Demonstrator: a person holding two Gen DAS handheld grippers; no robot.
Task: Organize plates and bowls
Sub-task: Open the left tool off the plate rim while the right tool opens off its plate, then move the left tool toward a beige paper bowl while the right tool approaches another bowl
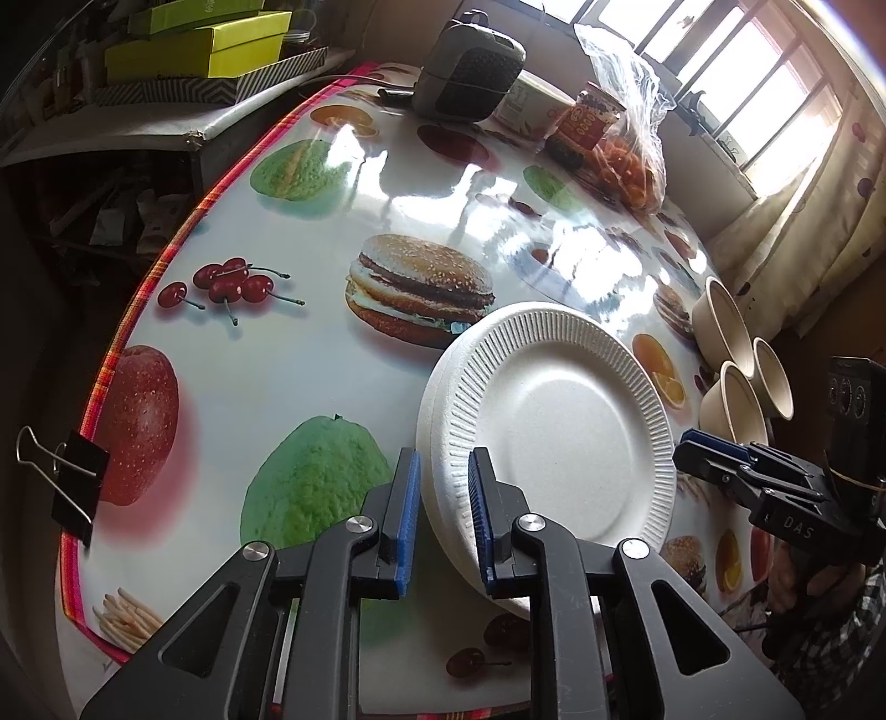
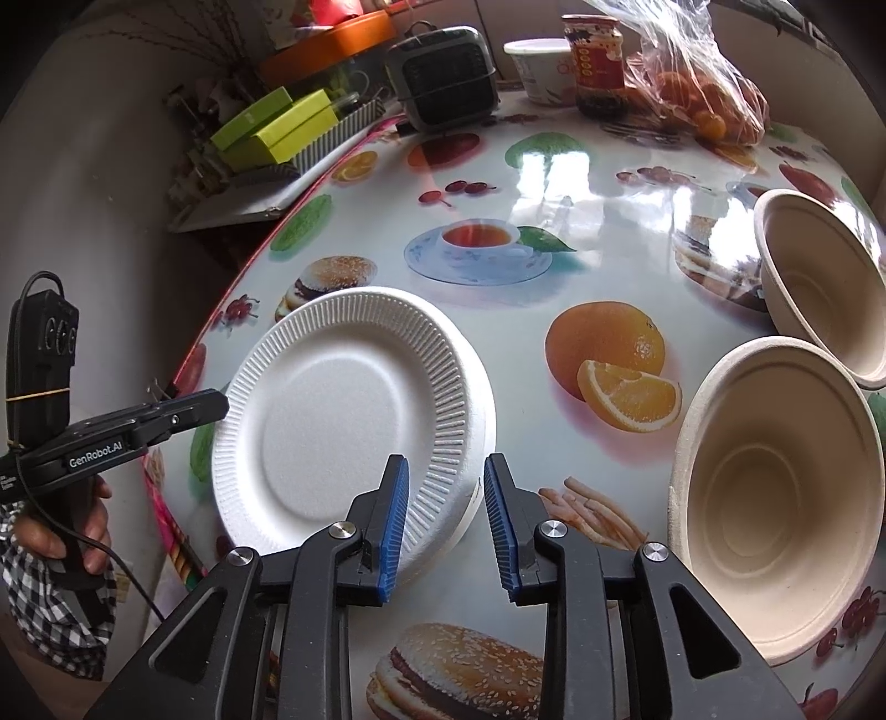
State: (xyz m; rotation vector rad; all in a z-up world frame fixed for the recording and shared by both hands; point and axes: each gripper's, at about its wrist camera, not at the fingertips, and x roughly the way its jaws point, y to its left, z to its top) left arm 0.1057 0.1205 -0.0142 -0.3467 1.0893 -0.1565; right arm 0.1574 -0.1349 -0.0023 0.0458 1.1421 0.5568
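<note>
White plate stack [image 2: 354,421] flat, face up.

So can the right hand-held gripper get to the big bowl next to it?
Probably yes. The right hand-held gripper is open and empty, and the nearest bowl sits just to its right with nothing between them.

A glossy fruit-and-burger printed cloth covers the bench [image 1: 310,387], edged in red plaid trim [image 1: 183,232] and catching bright glare. Daylight pours through a barred window [image 1: 736,72] beyond the far right corner, pale curtain [image 1: 797,221] beside it. Past the left edge stands a cluttered shelf [image 1: 111,138] holding lime-green boxes [image 1: 199,44].
</note>
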